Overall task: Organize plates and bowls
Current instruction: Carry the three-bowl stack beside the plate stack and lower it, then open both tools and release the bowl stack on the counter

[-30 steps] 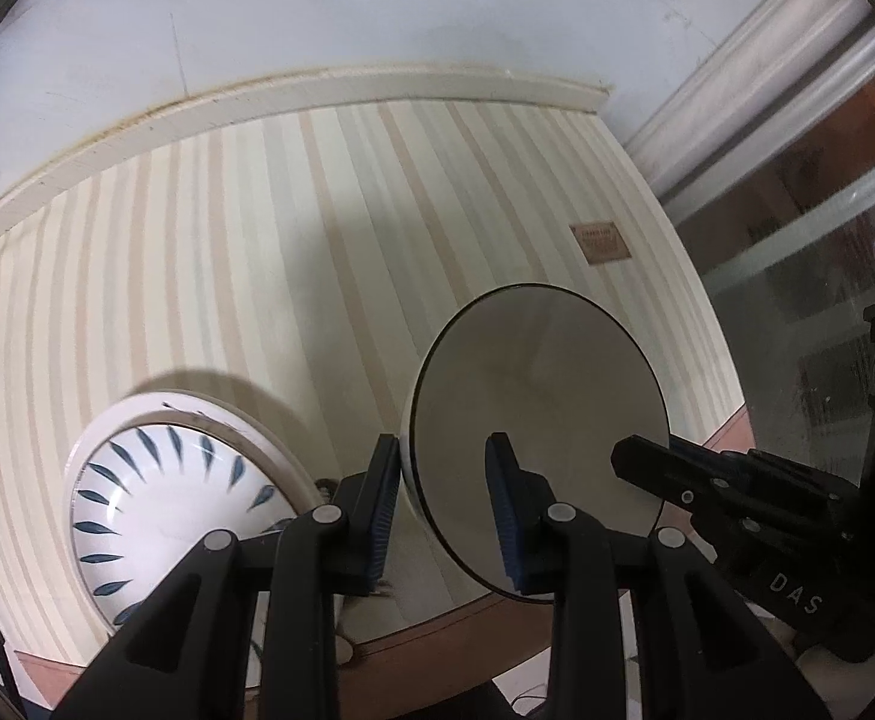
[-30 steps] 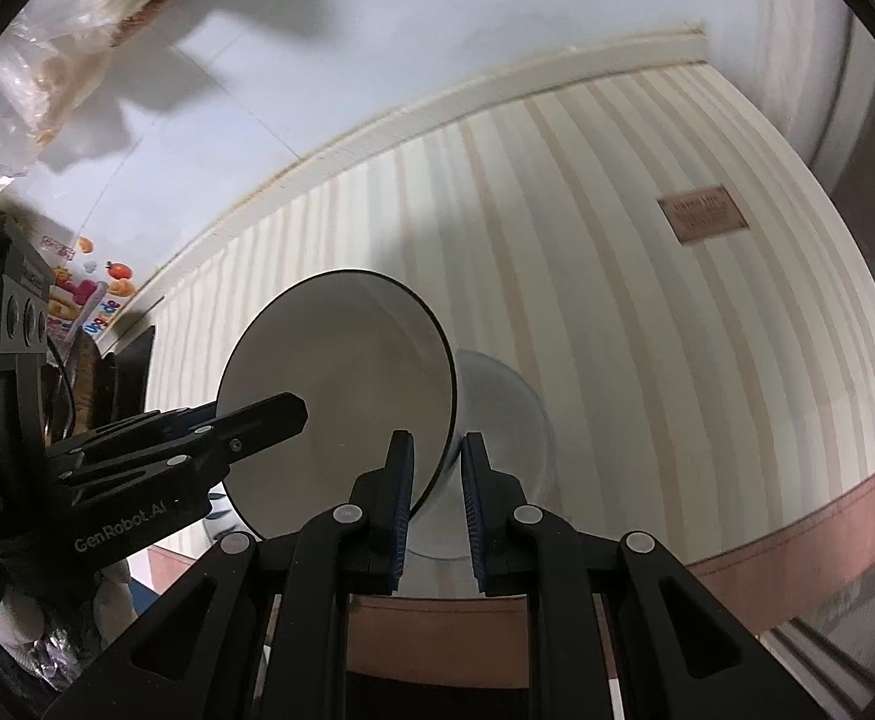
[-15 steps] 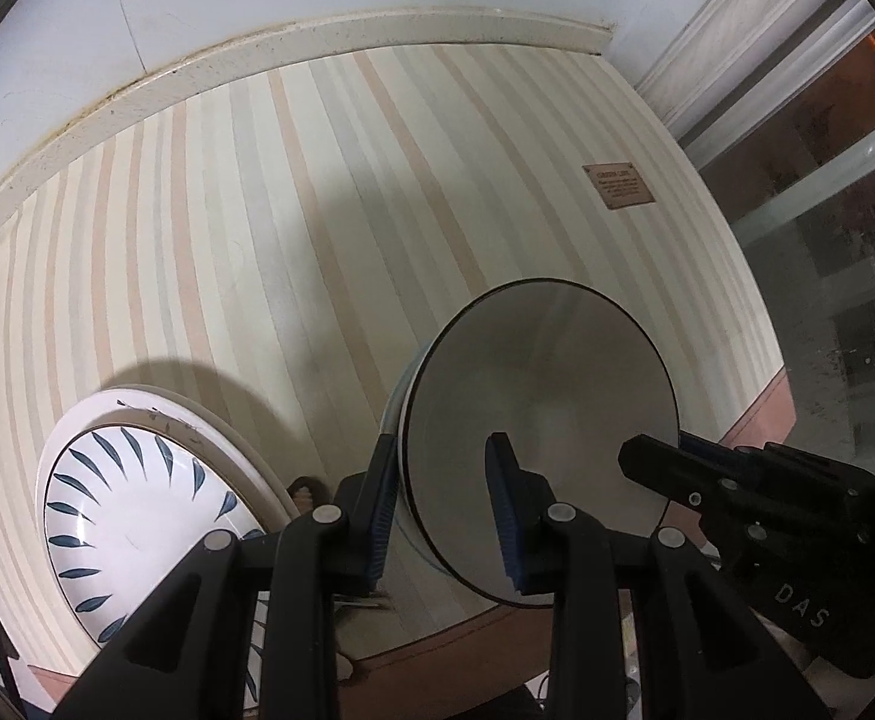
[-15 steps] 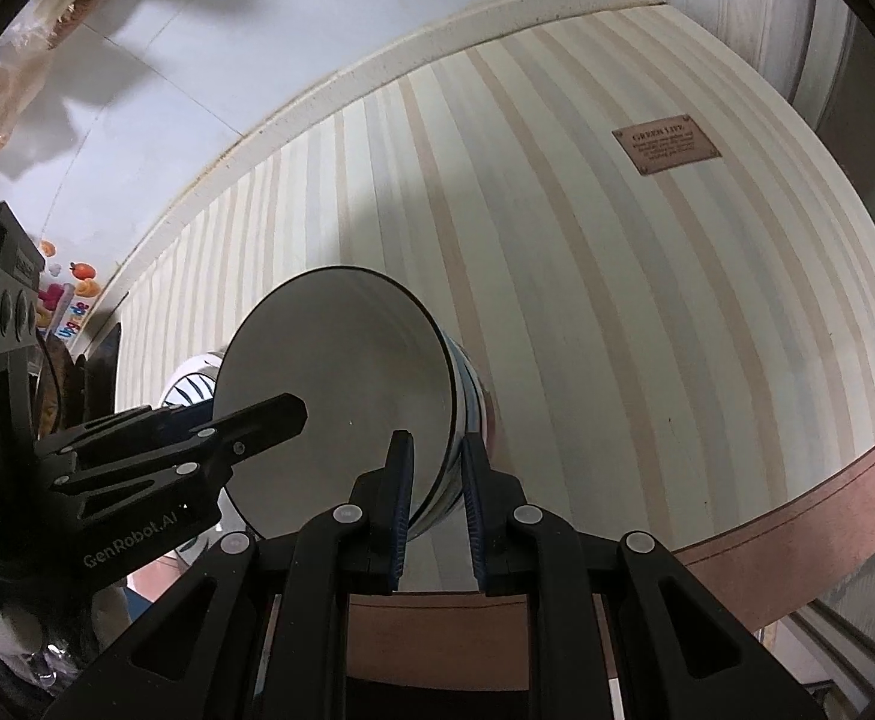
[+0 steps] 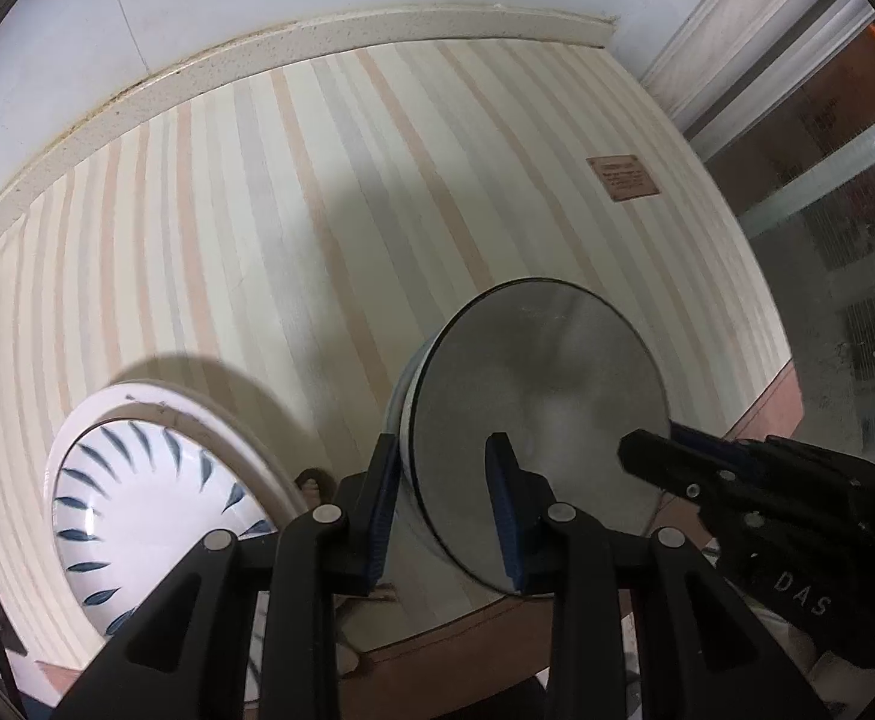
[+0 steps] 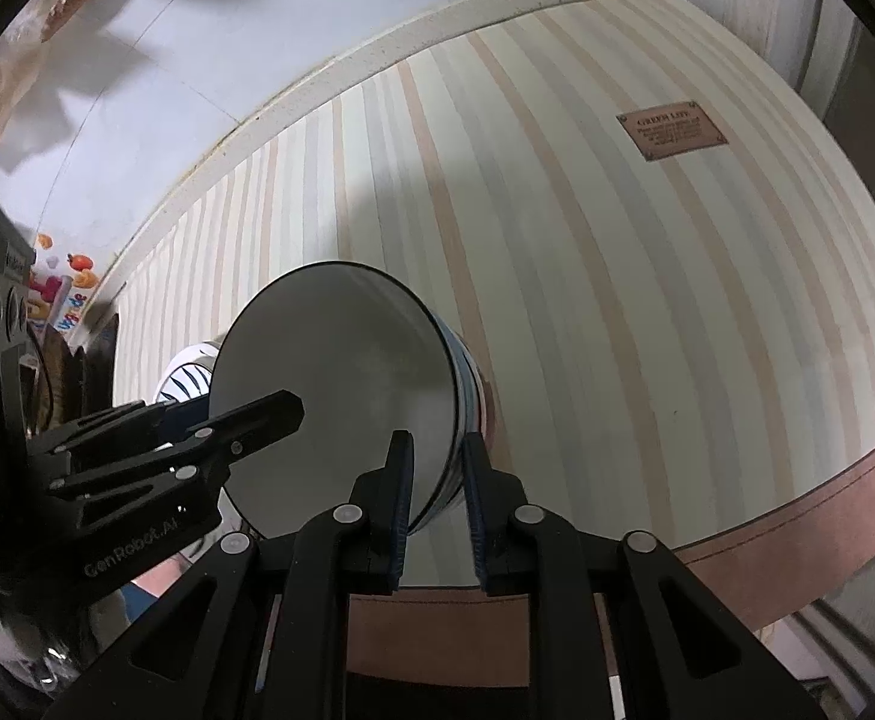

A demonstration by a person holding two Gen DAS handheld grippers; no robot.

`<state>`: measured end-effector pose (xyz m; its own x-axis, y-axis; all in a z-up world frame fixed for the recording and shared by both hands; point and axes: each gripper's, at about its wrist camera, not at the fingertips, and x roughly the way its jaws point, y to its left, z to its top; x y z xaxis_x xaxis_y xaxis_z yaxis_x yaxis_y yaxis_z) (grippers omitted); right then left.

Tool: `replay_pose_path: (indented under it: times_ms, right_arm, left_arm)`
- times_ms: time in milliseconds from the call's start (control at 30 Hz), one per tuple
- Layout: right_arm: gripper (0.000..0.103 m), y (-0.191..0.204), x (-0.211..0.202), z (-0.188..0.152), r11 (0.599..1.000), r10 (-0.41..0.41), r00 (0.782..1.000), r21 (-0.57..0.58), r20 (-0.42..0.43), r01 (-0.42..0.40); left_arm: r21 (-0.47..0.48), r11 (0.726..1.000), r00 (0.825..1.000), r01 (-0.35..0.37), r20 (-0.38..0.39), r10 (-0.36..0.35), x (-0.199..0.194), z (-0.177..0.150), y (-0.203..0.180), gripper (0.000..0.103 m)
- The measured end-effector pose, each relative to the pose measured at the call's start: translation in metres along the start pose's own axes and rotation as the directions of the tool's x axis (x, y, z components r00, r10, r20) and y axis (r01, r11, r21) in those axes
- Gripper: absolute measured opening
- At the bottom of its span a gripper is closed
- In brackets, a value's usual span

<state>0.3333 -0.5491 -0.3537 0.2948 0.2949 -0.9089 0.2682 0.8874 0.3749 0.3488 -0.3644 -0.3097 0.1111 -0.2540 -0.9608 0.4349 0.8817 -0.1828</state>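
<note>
A white bowl with a dark rim and blue-striped outside (image 5: 533,408) (image 6: 341,384) is held tilted above the striped tablecloth, near the table's front edge. My left gripper (image 5: 443,510) straddles its rim on one side, jaws loosely apart, pads not clearly pressing. My right gripper (image 6: 437,498) straddles the opposite rim, one finger inside and one outside, jaws slightly apart. Each gripper shows in the other's view. A white plate with blue leaf marks (image 5: 137,504) lies flat to the left, partly hidden behind the bowl in the right wrist view (image 6: 188,372).
The striped tablecloth (image 5: 317,210) has a brown label (image 6: 671,129) at the far right. A raised cream ledge (image 5: 317,36) and wall bound the back. The brown table edge (image 6: 797,528) runs in front. Clutter and colourful stickers (image 6: 59,288) stand at left.
Both grippers and the bowl have moved down toward the table and tilted. The right jaws have widened a little around the rim.
</note>
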Motion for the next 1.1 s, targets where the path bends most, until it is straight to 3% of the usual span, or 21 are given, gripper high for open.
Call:
replay_pose_path:
  times_ms: [133,333,400,467,500,533,700,833,1100]
  right_arm:
    - [0.020,0.001,-0.005,-0.001,1.000,-0.002,1.000,0.007,0.007,0.002]
    - [0.024,0.020,-0.036,-0.014,0.998,-0.055,0.997,-0.040,0.060,0.057]
    - [0.040,0.030,-0.054,-0.021,0.994,-0.082,0.992,-0.062,0.091,0.088]
    - [0.054,0.035,-0.069,-0.026,0.992,-0.093,0.989,-0.071,0.118,0.102]
    - [0.061,0.039,-0.079,-0.030,0.991,-0.100,0.986,-0.076,0.136,0.111]
    - [0.064,0.042,-0.085,-0.032,0.990,-0.102,0.984,-0.077,0.148,0.114]
    - [0.088,0.053,-0.124,-0.049,0.990,-0.103,0.970,-0.074,0.222,0.122]
    - [0.092,0.061,-0.157,-0.061,0.982,-0.148,0.948,-0.073,0.283,0.175]
    - [0.095,0.073,-0.212,-0.085,0.979,-0.151,0.917,-0.069,0.369,0.189]
  left_arm:
    - [0.009,0.999,0.997,-0.044,0.056,0.044,-0.018,-0.005,-0.003,0.027]
    - [0.037,0.998,0.990,-0.050,0.131,0.045,-0.058,-0.018,-0.009,0.031]
    - [0.043,0.999,0.987,-0.032,0.156,0.025,-0.073,-0.024,-0.010,0.037]
    - [0.056,0.998,0.983,-0.026,0.182,0.016,-0.090,-0.030,-0.012,0.050]
    - [0.059,0.998,0.982,-0.019,0.190,0.007,-0.096,-0.032,-0.013,0.066]
    - [0.058,0.998,0.979,-0.017,0.203,0.005,-0.103,-0.034,-0.013,0.073]
    - [0.061,0.998,0.964,-0.005,0.266,-0.012,-0.137,-0.045,-0.015,0.081]
    - [0.064,0.998,0.955,0.011,0.295,-0.030,-0.160,-0.056,-0.018,0.085]
    - [0.060,0.997,0.948,0.040,0.314,-0.056,-0.188,-0.071,-0.017,0.086]
